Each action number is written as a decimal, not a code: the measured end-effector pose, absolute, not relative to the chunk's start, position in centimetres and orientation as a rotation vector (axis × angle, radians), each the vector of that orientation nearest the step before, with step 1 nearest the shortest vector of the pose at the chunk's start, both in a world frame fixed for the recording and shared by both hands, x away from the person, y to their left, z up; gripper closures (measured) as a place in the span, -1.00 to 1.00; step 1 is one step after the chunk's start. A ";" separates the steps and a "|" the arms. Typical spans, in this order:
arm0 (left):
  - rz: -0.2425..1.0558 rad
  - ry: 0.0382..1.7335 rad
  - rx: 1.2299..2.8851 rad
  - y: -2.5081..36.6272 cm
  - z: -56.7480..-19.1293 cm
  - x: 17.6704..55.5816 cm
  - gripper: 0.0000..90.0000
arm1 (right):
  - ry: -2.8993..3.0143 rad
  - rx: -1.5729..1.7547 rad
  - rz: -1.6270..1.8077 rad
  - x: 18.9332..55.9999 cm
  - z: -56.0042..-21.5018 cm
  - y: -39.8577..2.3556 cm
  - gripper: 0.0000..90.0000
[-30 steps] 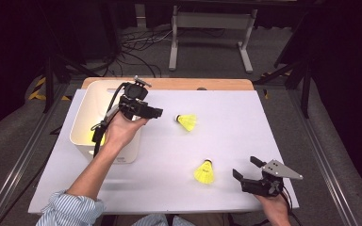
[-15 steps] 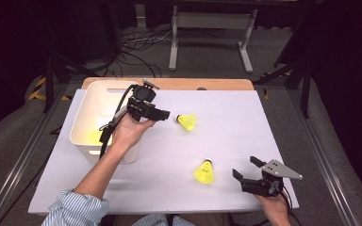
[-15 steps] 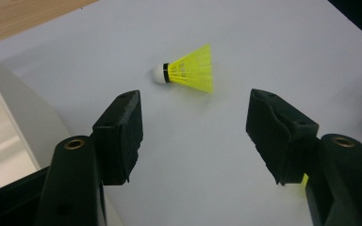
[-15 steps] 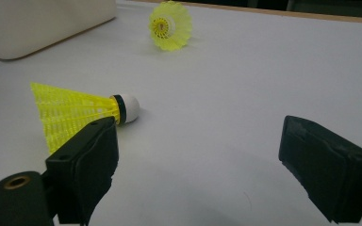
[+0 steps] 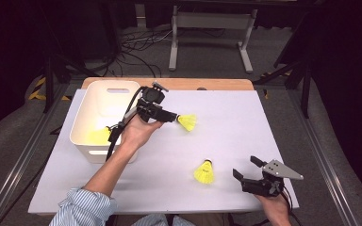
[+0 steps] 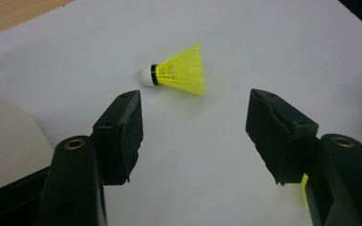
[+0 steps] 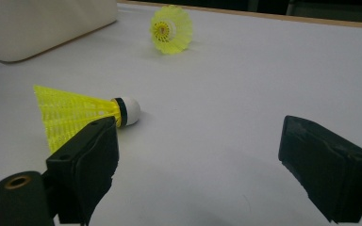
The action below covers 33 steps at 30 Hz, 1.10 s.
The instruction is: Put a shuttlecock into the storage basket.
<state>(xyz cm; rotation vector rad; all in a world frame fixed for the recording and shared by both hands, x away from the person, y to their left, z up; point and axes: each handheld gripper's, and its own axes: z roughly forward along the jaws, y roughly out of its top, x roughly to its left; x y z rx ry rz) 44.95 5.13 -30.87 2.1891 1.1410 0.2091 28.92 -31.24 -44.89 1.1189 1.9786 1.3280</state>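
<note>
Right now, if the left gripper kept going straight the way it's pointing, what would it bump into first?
Probably the yellow shuttlecock lying on the white table. The left gripper points at it with open fingers and nothing between them; it sits a bit left of centre, so it may touch that finger first.

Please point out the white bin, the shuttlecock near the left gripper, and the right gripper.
white bin [image 5: 104, 88]: high view, on its far rim.
far shuttlecock [image 6: 183, 71]: left gripper view, on its yellow skirt.
right gripper [image 5: 247, 167]: high view, midway between its open fingertips.
</note>
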 end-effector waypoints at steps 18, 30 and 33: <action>0.225 1.152 2.228 2.9 -32.7 46.1 -0.15 | 1.983 1.111 1.322 29.0 -44.9 -31.2 -0.71; 0.199 1.160 2.240 1.8 -33.9 47.1 -0.11 | 1.978 1.113 1.320 29.0 -44.9 -31.3 -0.71; 0.203 1.164 2.254 1.5 -34.3 47.3 -0.10 | 1.977 1.114 1.320 29.0 -44.9 -31.3 -0.71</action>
